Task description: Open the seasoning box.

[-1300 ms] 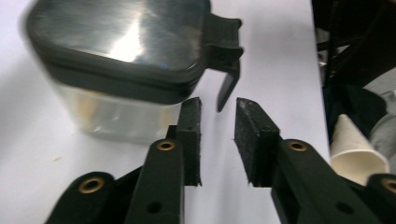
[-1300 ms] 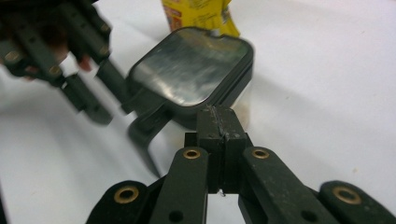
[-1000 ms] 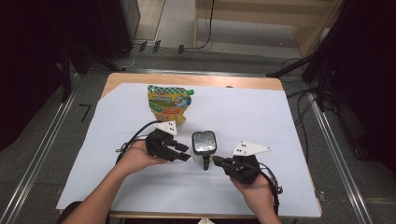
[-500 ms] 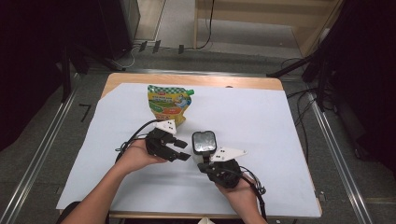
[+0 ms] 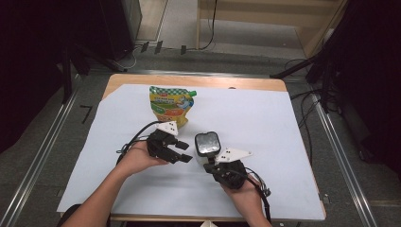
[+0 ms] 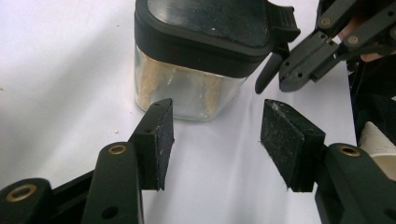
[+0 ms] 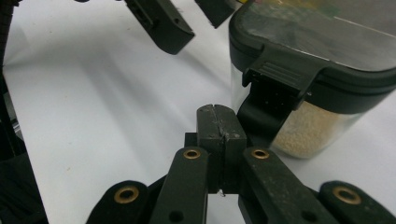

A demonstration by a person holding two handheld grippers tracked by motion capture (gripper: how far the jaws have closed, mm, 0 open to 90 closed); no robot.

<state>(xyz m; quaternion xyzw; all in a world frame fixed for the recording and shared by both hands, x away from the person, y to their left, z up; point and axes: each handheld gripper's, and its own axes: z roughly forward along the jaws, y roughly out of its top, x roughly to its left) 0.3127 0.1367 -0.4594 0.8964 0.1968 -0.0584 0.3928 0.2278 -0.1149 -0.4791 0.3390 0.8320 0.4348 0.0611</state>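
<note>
At mid-desk your left claw (image 6: 215, 140) has just been opening, nothing between its pads, the jar (image 5: 207, 144) just ahead, while your right claw (image 7: 220, 123), clenched tight, sits at its lid latch (image 7: 280, 79).

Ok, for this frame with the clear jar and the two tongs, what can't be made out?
- Jar back side: hidden by its own body in the left gripper view.
- Contact between the shut right tongs and the lid latch: the tongs' tips cover that spot in the right gripper view.
- Pouch print: too small in the high view.
- Jar's right edge: cut off by the frame in the right gripper view.
</note>
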